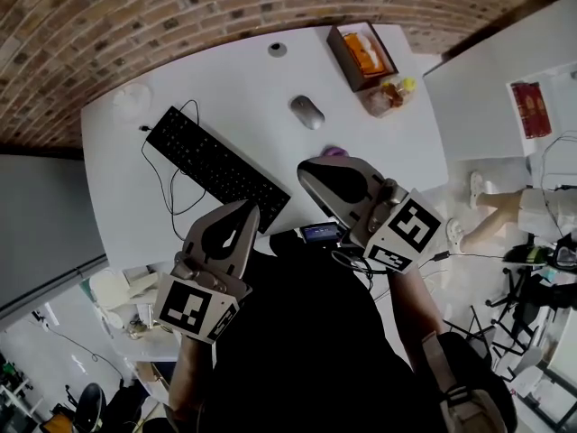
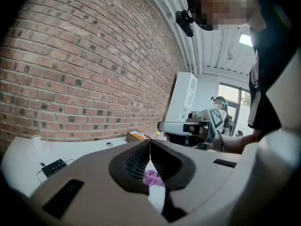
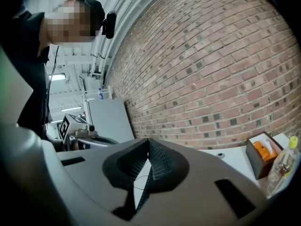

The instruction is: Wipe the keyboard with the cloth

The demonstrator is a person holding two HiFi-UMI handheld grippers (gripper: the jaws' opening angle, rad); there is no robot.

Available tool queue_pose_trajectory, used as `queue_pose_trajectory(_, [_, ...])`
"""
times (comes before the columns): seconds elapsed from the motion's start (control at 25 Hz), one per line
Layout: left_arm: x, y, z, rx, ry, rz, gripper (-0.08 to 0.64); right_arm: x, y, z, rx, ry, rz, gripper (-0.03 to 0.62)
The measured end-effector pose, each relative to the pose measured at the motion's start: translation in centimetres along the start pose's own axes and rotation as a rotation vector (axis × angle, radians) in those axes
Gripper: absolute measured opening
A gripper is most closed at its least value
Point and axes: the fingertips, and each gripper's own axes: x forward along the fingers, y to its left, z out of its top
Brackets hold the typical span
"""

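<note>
While both sets of jaws are clenched w/ nothing between, left gripper point(image 1: 242, 211) & right gripper point(image 1: 308, 175) hang over white tabletop's point(image 1: 243, 79) near edge. Slim black corded keyboard point(image 1: 216, 170) lies diagonally by left edge; small crumpled purple cloth point(image 1: 334, 152) sits apart, near near edge.

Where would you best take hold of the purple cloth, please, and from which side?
Probably its bunched top, from above: the purple cloth lies crumpled on the white table, so raised folds offer the right gripper something to pinch.
</note>
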Motion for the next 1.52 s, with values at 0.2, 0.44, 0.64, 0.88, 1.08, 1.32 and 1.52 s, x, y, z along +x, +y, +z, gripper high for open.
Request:
queue_pose_trajectory(0.2, [-0.2, -0.2, -0.1, 0.002, -0.003, -0.009, 0.014, -0.4, 0.5, -1.5, -0.01, 0.034, 0.004, 0.018])
queue_pose_trajectory(0.44, [0.0, -0.5, -0.7, 0.0, 0.013, -0.021, 0.014, -1.2, 0.4, -3.1, -0.01, 0.064, -0.02, 0.018])
queue_pose_trajectory(0.64, [0.2, -0.3, -1.2, -0.005, 0.025, -0.022, 0.014, -1.5, 0.2, -3.2, -0.024, 0.055, -0.046, 0.017])
queue_pose_trajectory(0.88, [0.4, -0.2, -1.5, -0.009, 0.03, -0.021, 0.014, -1.7, 0.2, -3.5, -0.024, 0.058, -0.038, 0.017])
queue_pose_trajectory(1.08, [0.6, -0.2, -1.6, -0.012, 0.033, -0.022, 0.014, -1.8, 0.3, -3.7, -0.042, 0.069, -0.033, 0.017])
queue_pose_trajectory(1.32, [0.7, -0.4, -1.6, -0.009, 0.036, -0.026, 0.014, -2.0, 0.2, -3.7, -0.037, 0.066, -0.034, 0.017])
queue_pose_trajectory(1.52, [0.8, -0.4, -1.6, -0.007, 0.039, -0.027, 0.014, -2.0, 0.1, -3.7, -0.042, 0.069, -0.037, 0.017])
